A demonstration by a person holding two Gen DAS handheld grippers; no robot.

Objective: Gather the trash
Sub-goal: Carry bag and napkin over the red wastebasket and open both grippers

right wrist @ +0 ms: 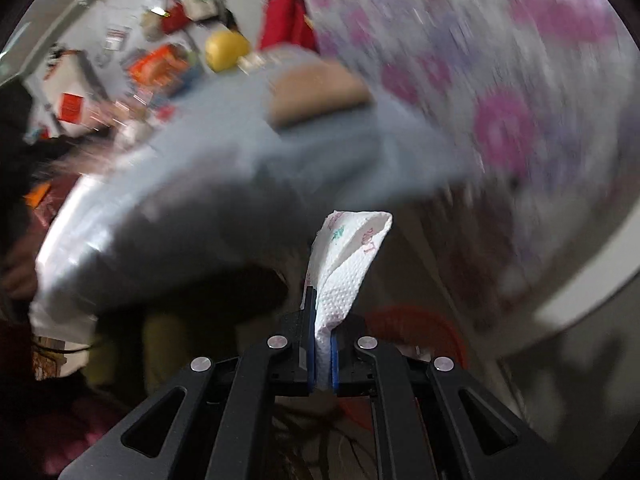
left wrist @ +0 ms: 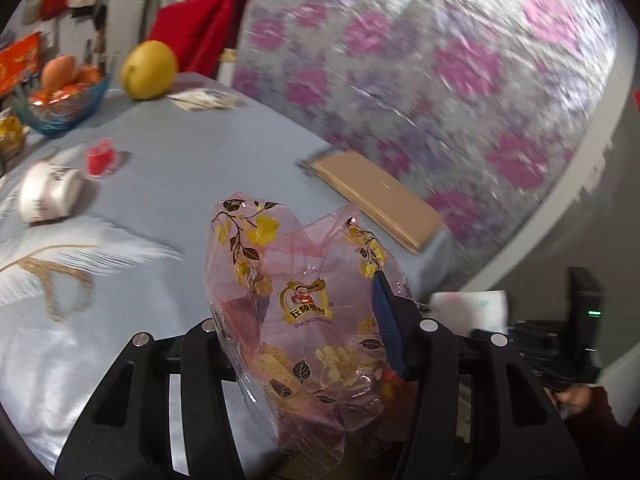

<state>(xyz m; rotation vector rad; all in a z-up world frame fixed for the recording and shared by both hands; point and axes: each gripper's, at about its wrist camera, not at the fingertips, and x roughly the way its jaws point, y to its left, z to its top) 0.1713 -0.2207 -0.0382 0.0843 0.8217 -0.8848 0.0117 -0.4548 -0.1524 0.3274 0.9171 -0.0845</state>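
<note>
Where its gold emblem reads "QIULINGCH…", partly cut off, the pink plastic bag (left wrist: 304, 312) sits between the left gripper (left wrist: 304, 344) fingers; whether they pinch it is unclear. Pressed nearly together, the right gripper (right wrist: 323, 344) clamps a white tissue (right wrist: 344, 264) with blurred, unreadable print, beside the table (right wrist: 224, 152) edge.

Blue-clothed table (left wrist: 192, 160) bears tipped cup (left wrist: 48, 196), fruit bowl (left wrist: 64, 108), brown book (left wrist: 380, 196).
</note>
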